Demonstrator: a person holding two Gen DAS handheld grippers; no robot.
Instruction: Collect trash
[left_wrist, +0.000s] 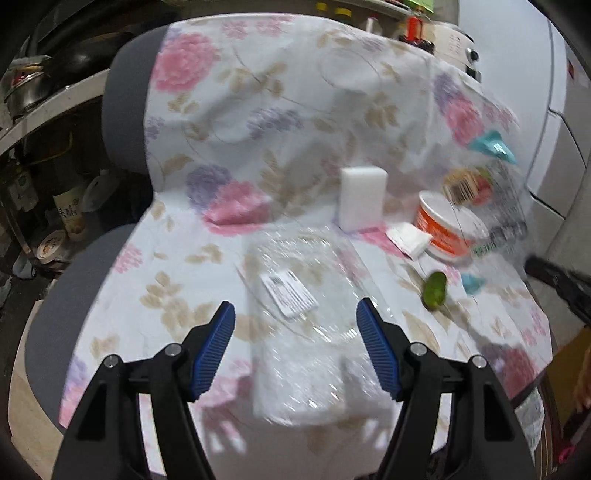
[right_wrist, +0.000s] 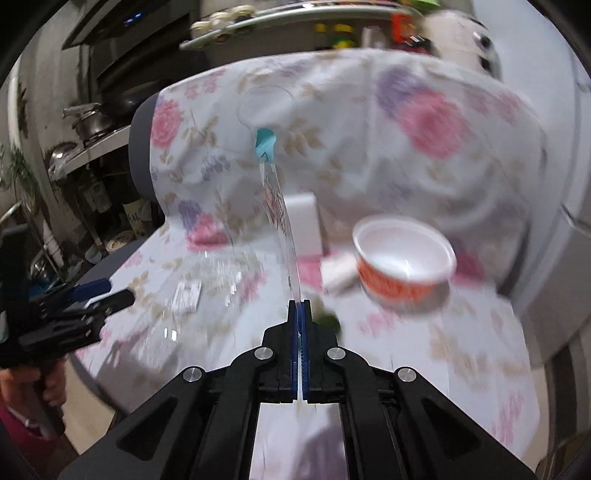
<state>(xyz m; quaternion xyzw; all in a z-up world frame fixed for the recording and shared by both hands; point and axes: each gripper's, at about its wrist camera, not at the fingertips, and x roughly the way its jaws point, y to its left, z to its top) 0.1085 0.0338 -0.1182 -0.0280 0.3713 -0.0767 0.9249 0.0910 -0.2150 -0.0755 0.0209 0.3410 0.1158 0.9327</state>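
Just ahead of the spread left gripper (left_wrist: 295, 332) lies a clear bag (left_wrist: 306, 295); the right gripper (right_wrist: 300, 306) pinches a clear wrapper (right_wrist: 280, 214), left of an empty bowl (right_wrist: 402, 254).

both wrist views angled down, close over floral cloth (left_wrist: 258, 110), sharing orange bowl (right_wrist: 402, 266)

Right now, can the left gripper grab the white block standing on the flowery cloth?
Probably yes. The left gripper is open, and only a flat clear plastic bag lies between it and the white block.
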